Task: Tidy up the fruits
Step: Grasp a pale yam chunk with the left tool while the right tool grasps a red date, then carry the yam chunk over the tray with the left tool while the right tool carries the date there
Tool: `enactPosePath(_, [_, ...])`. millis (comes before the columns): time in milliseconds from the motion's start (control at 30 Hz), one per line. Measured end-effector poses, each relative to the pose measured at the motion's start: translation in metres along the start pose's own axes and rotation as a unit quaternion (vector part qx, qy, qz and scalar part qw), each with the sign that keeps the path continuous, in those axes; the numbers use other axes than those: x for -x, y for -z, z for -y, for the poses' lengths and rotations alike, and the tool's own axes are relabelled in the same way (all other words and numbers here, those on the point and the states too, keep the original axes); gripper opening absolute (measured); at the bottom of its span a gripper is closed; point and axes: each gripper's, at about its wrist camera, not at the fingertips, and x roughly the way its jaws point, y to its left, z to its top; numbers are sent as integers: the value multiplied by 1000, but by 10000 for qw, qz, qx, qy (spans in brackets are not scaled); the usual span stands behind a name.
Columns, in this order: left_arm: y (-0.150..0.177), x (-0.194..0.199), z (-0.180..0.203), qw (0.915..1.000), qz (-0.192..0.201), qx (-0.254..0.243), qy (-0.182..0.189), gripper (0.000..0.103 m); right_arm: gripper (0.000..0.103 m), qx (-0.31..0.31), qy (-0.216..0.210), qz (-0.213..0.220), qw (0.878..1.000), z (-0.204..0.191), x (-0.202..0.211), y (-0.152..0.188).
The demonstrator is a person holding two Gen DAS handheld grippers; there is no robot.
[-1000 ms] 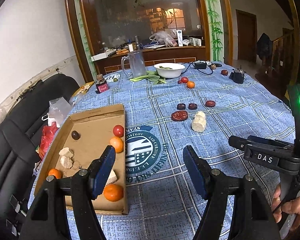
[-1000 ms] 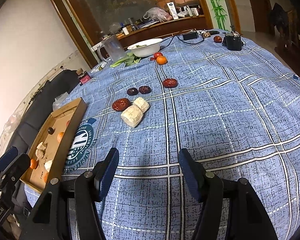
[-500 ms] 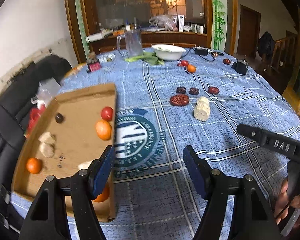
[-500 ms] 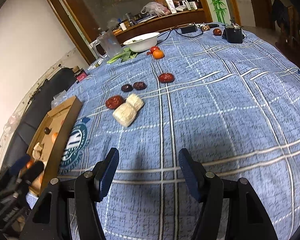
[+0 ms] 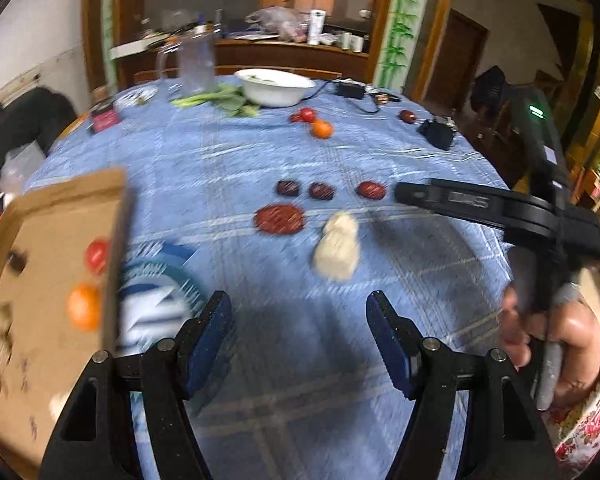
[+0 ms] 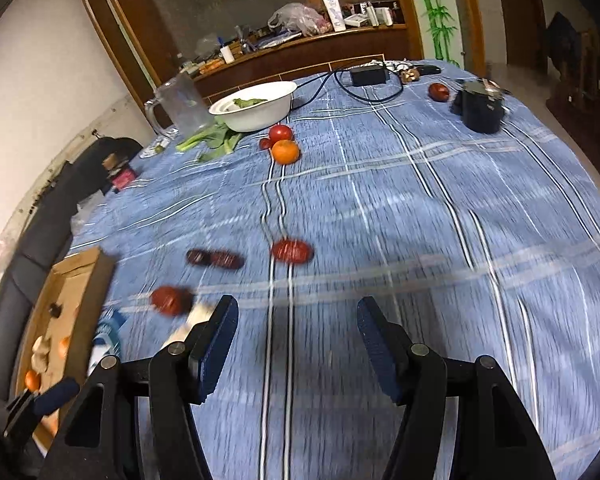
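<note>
A cardboard tray (image 5: 40, 216) at the table's left holds a red tomato (image 5: 97, 256), an orange (image 5: 84, 306) and pale pieces. On the blue checked cloth lie dark red dates (image 5: 279, 219), a pale lumpy root (image 5: 337, 246), and farther off a tomato (image 6: 281, 133) with an orange (image 6: 285, 151). My left gripper (image 5: 299, 334) is open and empty above the cloth, near the tray. My right gripper (image 6: 296, 334) is open and empty; it shows at the right in the left wrist view (image 5: 460, 200), above the dates. A red date (image 6: 292, 250) lies just ahead of it.
A white bowl (image 6: 256, 106), greens (image 6: 214, 141) and a clear jug (image 6: 184, 106) stand at the far side. A black cup (image 6: 481, 110), a power adapter (image 6: 370, 74) with cable and another red fruit (image 6: 439, 91) are at the far right. A black chair (image 6: 48, 216) is on the left.
Both grippers have moved forward over the table toward the dates. The tray has slid left in the left wrist view. The right gripper has swung in above the dates. Both stay open.
</note>
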Motion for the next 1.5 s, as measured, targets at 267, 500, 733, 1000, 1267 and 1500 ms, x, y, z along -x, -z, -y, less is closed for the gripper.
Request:
enactPosePath(267, [-22,-61,2,9986,-359,60,379,58,65,177,111,-162,9997,-6,-39,-17])
enactPosePath(500, [-21,-76,6,9986,-282,-108,445,54,65,470,272,-100,9985,-13,-49,-15])
enactPosePath(733, [-21,-75,0,9960,-255,37,860,35,33,526,263,-39,9983,-15,-48,-10])
enactPosePath(1000, [-21,-74,-9,9938,-158,272,1067,35,33,308,183,127,9993,-13,-22,3])
enactPosePath(1267, [-12,-44,-13,9934,86,315,1096,35,34,723,249,351,9965,-33,41,34])
enactPosePath(1500, [-8,28,-62,9940,436,588,812,35,34,1043,-17,335,9940,-79,56,33])
